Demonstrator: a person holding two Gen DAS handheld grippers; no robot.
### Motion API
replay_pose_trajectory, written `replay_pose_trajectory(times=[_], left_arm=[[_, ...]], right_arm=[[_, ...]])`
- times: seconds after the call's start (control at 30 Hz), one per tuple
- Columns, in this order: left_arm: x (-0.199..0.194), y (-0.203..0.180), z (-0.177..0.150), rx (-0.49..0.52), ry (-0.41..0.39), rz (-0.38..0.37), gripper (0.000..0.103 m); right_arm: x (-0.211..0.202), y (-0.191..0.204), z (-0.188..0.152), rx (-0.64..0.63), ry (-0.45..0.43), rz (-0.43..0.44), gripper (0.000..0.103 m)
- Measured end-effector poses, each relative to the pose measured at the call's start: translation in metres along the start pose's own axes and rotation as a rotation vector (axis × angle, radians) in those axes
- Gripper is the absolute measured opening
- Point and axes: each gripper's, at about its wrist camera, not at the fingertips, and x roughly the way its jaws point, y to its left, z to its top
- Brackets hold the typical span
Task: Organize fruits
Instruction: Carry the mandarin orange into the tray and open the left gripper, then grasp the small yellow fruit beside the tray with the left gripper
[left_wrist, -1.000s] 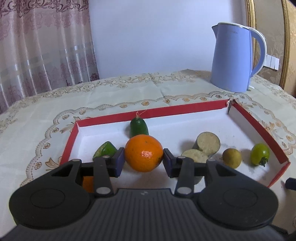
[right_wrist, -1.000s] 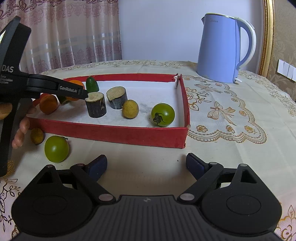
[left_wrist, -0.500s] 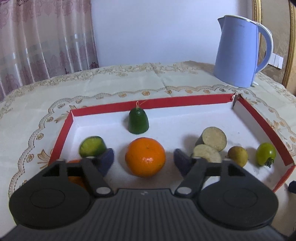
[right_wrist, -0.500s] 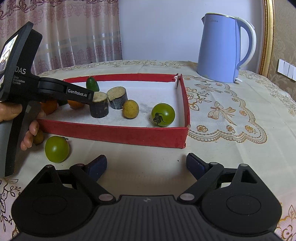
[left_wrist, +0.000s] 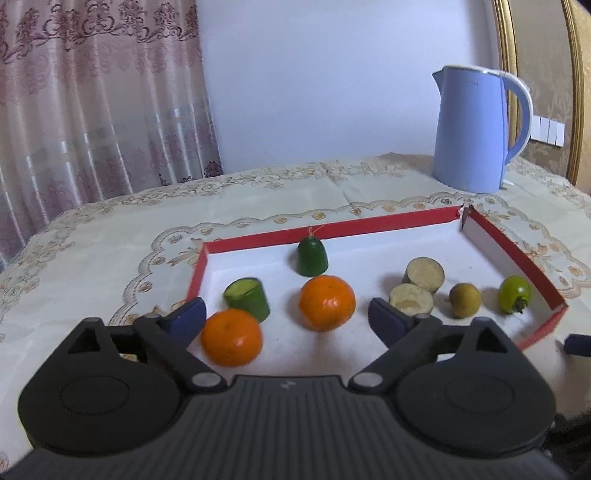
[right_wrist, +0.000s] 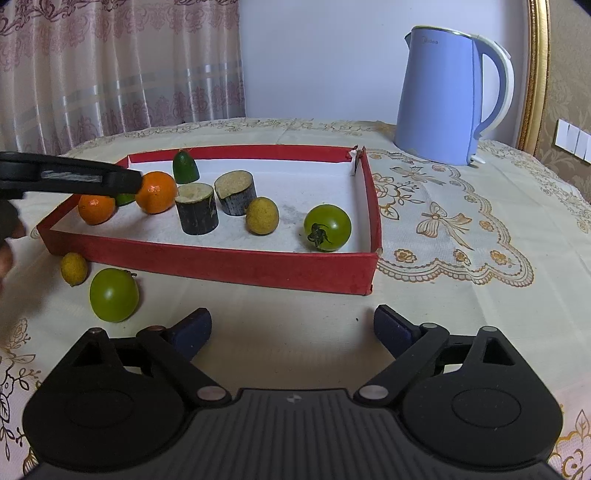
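A red-walled tray (left_wrist: 388, 220) (right_wrist: 236, 266) with a white floor holds two oranges (left_wrist: 327, 302) (left_wrist: 232, 337), two green cucumber pieces (left_wrist: 312, 256) (left_wrist: 247, 298), two eggplant pieces (left_wrist: 424, 274) (left_wrist: 410, 300), a small yellow fruit (left_wrist: 464, 300) and a green tomato (left_wrist: 513, 294). My left gripper (left_wrist: 286, 319) is open and empty, above the tray's near left part, behind the oranges. My right gripper (right_wrist: 291, 328) is open and empty over the tablecloth in front of the tray. A green tomato (right_wrist: 113, 294) and a small yellow fruit (right_wrist: 74, 268) lie outside the tray, left of the right gripper.
A blue electric kettle (left_wrist: 476, 129) (right_wrist: 448, 96) stands behind the tray at the right. A cream embroidered tablecloth (right_wrist: 461, 236) covers the table. Curtains (left_wrist: 92, 103) hang at the back left. The left gripper's arm (right_wrist: 70, 177) reaches over the tray's left end.
My left gripper opened, released the orange onto the tray floor, and drew back and up. The right gripper has not moved.
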Motion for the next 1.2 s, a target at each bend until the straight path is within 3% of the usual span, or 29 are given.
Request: replay_pose_trajectory(times=[0.37,0.4,0.93,1.2], left_arm=[[-0.04,0.018,-0.022,-0.06,0.008,-0.02,0.101],[-0.042,0.021,-0.025,-0.068,0.012,-0.023,0.101],[-0.076,0.063,-0.065,-0.173,0.047,-0.058,0.103],[-0.076,0.047,-0.065,-0.111,0.034,-0.067,0.103]], right_arm=[[-0.001,0.0,0.0,-0.002,0.001,0.0,0.098],[-0.001,0.0,0.0,-0.002,0.003,-0.004,0.103],[0.0,-0.002,-0.001,0.009,0.009,-0.012,0.103],[0.0,-0.002,-0.001,0.009,0.009,-0.012,0.103]])
